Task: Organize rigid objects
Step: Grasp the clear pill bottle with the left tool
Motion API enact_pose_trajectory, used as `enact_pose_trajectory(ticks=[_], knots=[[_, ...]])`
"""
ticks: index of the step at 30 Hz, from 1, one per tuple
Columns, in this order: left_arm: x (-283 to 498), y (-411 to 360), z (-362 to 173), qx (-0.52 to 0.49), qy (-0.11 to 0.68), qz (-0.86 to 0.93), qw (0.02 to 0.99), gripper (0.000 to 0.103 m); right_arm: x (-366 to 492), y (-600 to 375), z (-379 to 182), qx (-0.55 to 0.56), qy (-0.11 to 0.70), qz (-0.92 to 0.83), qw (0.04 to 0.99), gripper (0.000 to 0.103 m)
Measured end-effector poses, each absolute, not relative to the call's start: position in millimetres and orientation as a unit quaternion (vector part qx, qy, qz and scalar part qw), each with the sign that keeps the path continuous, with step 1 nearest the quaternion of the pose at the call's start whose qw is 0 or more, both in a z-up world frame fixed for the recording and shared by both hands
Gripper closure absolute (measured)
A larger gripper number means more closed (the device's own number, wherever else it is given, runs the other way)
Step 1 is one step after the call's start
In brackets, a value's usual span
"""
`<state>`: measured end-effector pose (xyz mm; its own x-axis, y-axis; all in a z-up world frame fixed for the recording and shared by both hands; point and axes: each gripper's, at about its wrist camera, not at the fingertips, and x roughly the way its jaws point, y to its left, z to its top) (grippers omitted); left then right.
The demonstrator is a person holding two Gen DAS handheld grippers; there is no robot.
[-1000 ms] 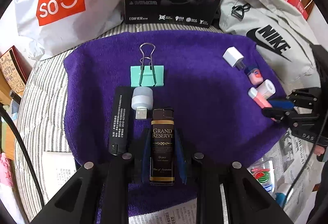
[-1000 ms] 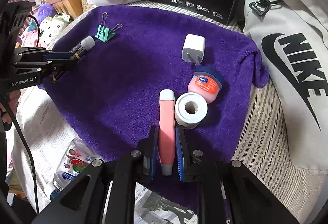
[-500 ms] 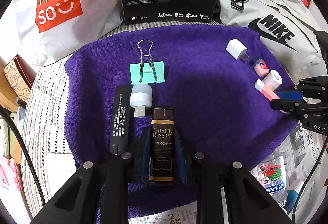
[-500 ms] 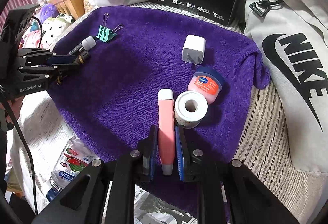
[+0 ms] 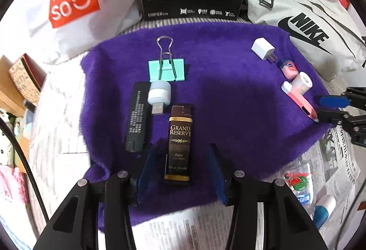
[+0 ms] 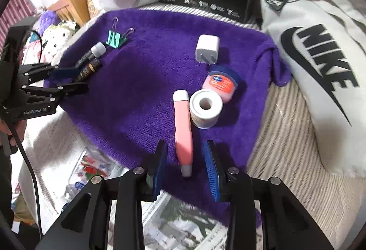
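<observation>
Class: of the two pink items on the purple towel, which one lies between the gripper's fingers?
The long pink tube, lying flat between the opening right hand-held gripper; the round pink jar sits beyond.

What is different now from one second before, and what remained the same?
Both grippers let go. The left gripper is opening: its pads have come off the brown lighter, which lies between them on the purple towel. The right gripper is opening too, freeing the pink tube. Neither item shifted; the clip, charger, jar and tape roll stayed in place.
</observation>
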<state>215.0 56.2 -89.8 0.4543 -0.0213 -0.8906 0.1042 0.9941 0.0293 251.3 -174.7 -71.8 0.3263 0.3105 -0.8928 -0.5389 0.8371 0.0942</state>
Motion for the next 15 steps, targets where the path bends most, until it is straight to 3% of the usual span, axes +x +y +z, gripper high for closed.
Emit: enact_pose_trajectory(ticks=[7,15], knots=[[172,32,-49,0.029,0.483,-0.066,0.873,0.056,209,-201,-39,-0.059,0.477,0.258,0.838,0.057],[144,-14,-57,-0.010,0.494,-0.114,0.862,0.053,148,-232,-33,-0.012,0.469,0.234,0.851,0.055]])
